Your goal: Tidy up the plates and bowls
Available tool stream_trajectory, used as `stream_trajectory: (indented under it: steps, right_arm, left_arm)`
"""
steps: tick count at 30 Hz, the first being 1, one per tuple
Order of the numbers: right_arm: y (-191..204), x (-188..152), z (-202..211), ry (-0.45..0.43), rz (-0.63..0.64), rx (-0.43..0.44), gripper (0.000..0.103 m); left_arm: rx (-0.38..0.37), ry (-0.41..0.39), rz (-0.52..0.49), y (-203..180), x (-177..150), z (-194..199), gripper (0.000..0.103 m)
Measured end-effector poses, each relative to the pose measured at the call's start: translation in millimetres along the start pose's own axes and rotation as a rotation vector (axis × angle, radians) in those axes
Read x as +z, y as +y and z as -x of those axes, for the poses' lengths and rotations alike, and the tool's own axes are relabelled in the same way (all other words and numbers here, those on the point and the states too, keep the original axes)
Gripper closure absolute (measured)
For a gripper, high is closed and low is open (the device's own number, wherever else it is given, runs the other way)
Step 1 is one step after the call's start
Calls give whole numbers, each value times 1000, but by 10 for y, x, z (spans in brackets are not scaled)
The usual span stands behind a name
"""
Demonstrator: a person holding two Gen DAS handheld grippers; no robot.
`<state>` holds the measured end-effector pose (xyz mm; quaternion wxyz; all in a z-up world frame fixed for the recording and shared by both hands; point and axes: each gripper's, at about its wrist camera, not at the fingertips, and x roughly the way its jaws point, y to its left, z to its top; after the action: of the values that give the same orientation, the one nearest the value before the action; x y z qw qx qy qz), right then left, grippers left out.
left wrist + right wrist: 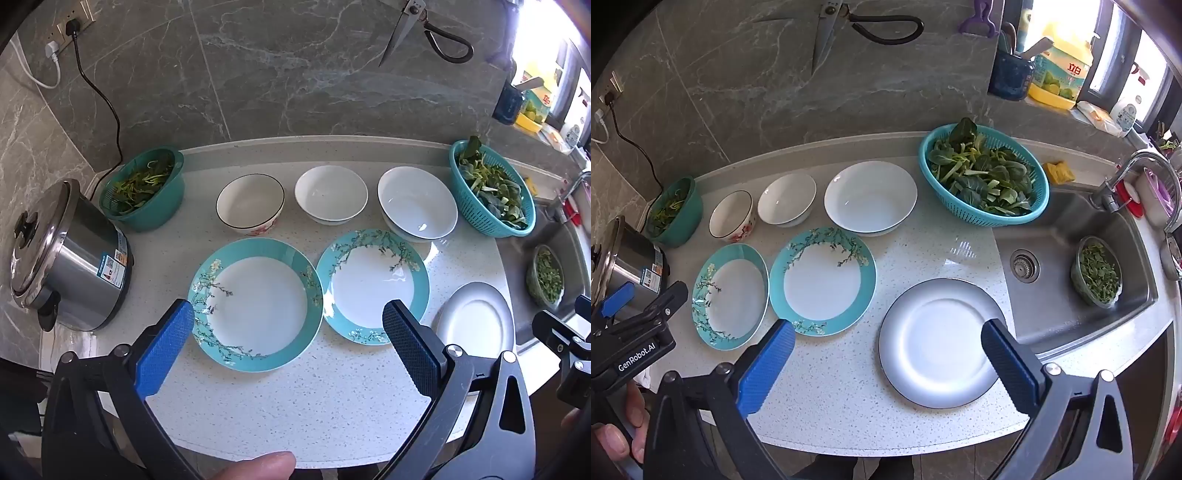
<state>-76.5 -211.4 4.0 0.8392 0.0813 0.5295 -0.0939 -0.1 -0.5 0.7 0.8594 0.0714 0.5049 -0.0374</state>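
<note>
Three bowls stand in a row at the back of the counter: a black-rimmed floral bowl (250, 204) (731, 215), a small white bowl (331, 194) (786, 199) and a large white bowl (417, 202) (870, 196). In front lie two teal floral plates (255, 303) (372, 285) (730, 295) (822, 280) and a grey plate (474, 315) (940, 341) beside the sink. My left gripper (288, 315) is open and empty above the counter before the teal plates. My right gripper (888, 336) is open and empty, straddling the grey plate's near left part.
A steel rice cooker (70, 258) stands at the left. A teal basin of greens (144, 188) and a teal colander of greens (493, 188) (984, 177) flank the bowls. The sink (1071, 266) with a tub of greens (1097, 273) lies to the right. Scissors (827, 29) hang on the wall.
</note>
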Motion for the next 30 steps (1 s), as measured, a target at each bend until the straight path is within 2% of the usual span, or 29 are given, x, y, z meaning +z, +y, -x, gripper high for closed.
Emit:
stream_trajectory:
  steps: [30]
  right_arm:
    - [-15,-1,-6,-6,2,-4,0]
  left_arm:
    - [-3,1,-2,-66,-27,-17,0]
